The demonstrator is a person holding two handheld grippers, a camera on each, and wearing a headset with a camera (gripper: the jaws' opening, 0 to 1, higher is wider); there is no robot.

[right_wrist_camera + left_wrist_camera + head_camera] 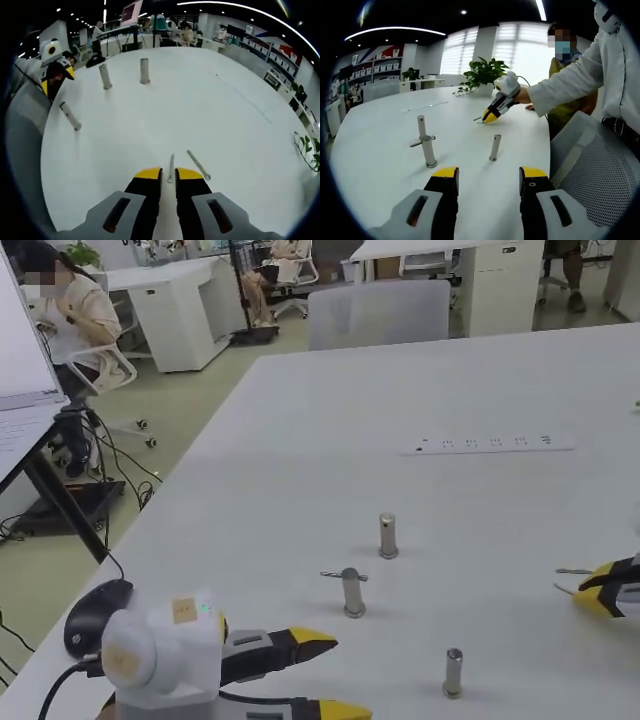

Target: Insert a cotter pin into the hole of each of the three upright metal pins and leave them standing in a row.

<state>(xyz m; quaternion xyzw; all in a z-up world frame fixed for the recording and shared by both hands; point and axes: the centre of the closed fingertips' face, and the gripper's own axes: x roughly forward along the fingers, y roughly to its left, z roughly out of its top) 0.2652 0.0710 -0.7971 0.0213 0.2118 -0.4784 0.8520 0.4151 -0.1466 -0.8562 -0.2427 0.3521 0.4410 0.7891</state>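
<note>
The right gripper [168, 172] has its jaws drawn almost together about the near end of a cotter pin [171, 169] lying flat on the desk [210, 100]. A sliver of gap shows on each side of the wire, so it cannot be told whether the pin is truly clamped. A second cotter pin [198, 164] lies just beside it, splayed off at an angle, both close to the desk's near edge on the person's right.

The left gripper [489, 175] is spread wide and empty, low over the near edge and aimed at the upright pins.

The three stand apart from one another towards the near edge:
- The middle pin [352, 595] already carries a fitted cotter [343, 575] through its head.
- The far pin [388, 536] looks bare.
- The nearest pin [453, 672] looks bare.

The cotter pin looks like thin, light, springy wire on a smooth top, so it will probably skid or roll away from the jaws. It is best pinched at its looped end, leaving the straight legs free to lead into the hole. The upright pins seem solid steel and stiff, but tall on a small flanged foot, so a sideways push from the cotter could tip one. The free gripper would do well to steady the shaft low down, below the cross-hole.
</note>
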